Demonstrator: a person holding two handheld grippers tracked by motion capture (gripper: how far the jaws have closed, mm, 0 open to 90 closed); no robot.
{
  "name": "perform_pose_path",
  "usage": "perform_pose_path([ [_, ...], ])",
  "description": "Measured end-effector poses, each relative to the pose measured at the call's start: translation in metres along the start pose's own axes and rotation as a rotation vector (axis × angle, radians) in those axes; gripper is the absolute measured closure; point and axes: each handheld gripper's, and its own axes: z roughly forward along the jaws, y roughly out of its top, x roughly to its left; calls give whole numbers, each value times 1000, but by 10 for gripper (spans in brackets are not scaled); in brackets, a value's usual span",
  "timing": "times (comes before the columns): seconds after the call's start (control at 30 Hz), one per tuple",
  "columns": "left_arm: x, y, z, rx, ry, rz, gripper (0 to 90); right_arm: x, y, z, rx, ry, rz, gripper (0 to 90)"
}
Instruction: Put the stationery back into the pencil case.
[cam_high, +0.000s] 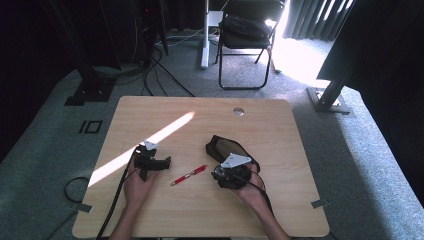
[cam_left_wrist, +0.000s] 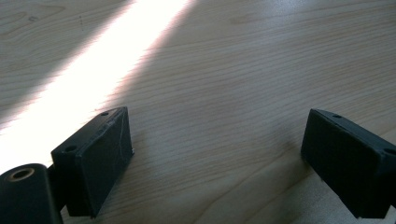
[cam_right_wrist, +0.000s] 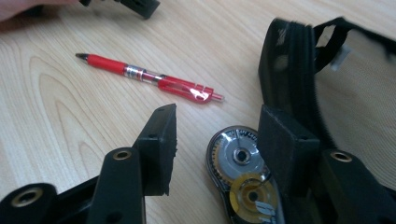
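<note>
A red pen (cam_high: 188, 175) (cam_right_wrist: 149, 77) lies on the wooden table (cam_high: 200, 215) between my two grippers. Right of it sits a black mesh pouch (cam_high: 225, 147) (cam_right_wrist: 289, 60) with its zip open. A round clear correction-tape dispenser (cam_right_wrist: 240, 172) rests on the table by the pouch's mouth. My right gripper (cam_high: 217, 175) (cam_right_wrist: 219, 114) stands open around it, the right jaw close to it and the left jaw apart from it. My left gripper (cam_high: 157, 167) (cam_left_wrist: 218, 114) is open wide over bare wood, holding nothing.
A bright strip of sunlight (cam_high: 150, 142) crosses the table's left half. A cable hole (cam_high: 238, 111) sits near the far edge. Beyond the table stand a black folding chair (cam_high: 247, 35) and a white post (cam_high: 205, 35). Cables (cam_high: 150, 75) lie on the carpet.
</note>
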Motion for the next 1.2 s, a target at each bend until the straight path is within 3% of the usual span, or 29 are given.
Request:
perform_pose_path([
  [0.6, 0, 0, 0, 0, 0, 0, 89, 3, -5, 31, 52, -55, -14, 331],
  [0.93, 0, 0, 0, 0, 0, 0, 89, 2, -1, 41, 64, -93, -33, 314],
  [1.2, 0, 0, 0, 0, 0, 0, 89, 7, 1, 44, 59, -79, -38, 323],
])
